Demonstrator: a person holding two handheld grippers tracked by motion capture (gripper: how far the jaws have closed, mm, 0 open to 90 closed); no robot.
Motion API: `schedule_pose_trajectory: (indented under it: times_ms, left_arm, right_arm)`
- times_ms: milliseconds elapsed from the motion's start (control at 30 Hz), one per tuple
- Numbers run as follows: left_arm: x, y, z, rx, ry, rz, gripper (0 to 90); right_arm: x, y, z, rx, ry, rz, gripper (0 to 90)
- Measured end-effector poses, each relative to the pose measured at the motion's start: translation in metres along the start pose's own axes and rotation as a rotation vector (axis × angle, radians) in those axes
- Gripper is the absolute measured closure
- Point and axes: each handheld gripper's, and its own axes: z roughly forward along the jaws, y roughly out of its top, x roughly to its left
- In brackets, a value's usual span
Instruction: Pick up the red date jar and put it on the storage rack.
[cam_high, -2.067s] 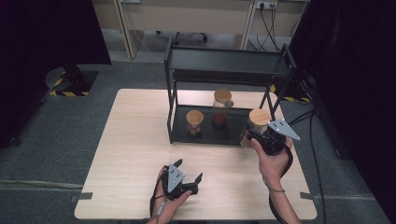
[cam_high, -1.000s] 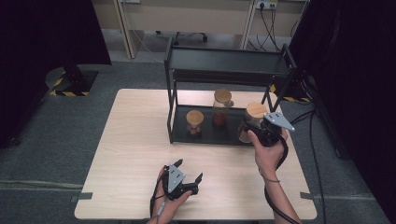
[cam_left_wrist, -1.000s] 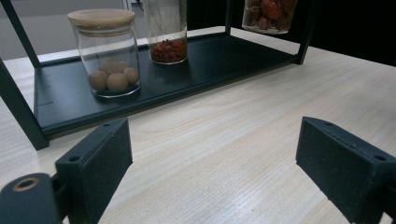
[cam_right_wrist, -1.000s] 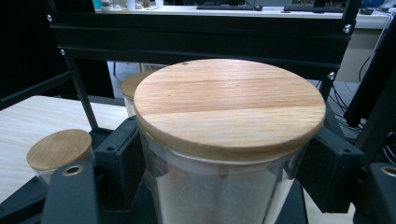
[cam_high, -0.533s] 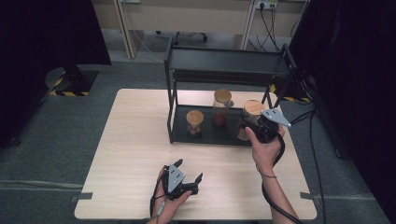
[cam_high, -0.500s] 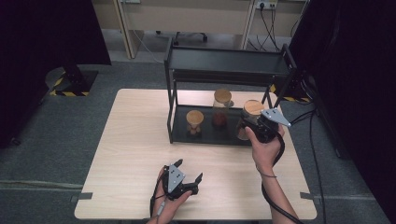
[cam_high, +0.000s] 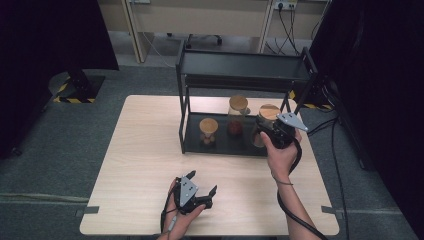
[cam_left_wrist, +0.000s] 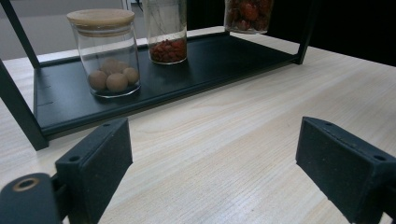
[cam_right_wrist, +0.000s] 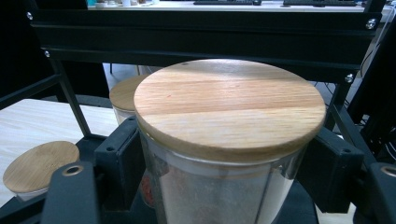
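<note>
A black two-tier rack (cam_high: 240, 62) stands at the back of the wooden table. My right gripper (cam_high: 264, 131) is shut on a glass jar with a wooden lid (cam_high: 269, 112) at the right end of the lower shelf (cam_high: 220, 146). In the right gripper view both pads (cam_right_wrist: 119, 158) press the jar's glass wall below its lid (cam_right_wrist: 229, 107). I cannot tell whether the jar rests on the shelf. In the left gripper view its base holds red pieces (cam_left_wrist: 247, 14). My left gripper (cam_high: 204, 181) lies open near the table's front edge, its jaws (cam_left_wrist: 212, 158) wide apart with nothing between them.
Two more lidded jars stand on the lower shelf: a short one with round beige balls (cam_high: 208, 131) (cam_left_wrist: 107, 53) and a taller one with red bits (cam_high: 238, 115) (cam_left_wrist: 166, 30). The rack's upper shelf hangs low over them. Bare wood (cam_high: 150, 150) lies left of and before the rack.
My right hand has carried the jar a little to the left and farther back, in toward the rack's lower shelf. The left gripper has stayed where it was.
</note>
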Motion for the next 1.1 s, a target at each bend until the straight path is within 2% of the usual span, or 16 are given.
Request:
schedule_pose_trajectory:
  times_ms: [600, 1100]
  left_arm:
    - [0.000, 0.000, 0.000, 0.001, 0.000, -0.001, 10.3]
    - [0.000, 0.000, 0.000, 0.001, -0.001, 0.000, 10.4]
  right_arm:
    - [-0.007, -0.002, 0.013, 0.016, -0.022, 0.012, 25.6]
    - [-0.007, 0.002, 0.019, 0.020, -0.024, 0.009, 25.6]
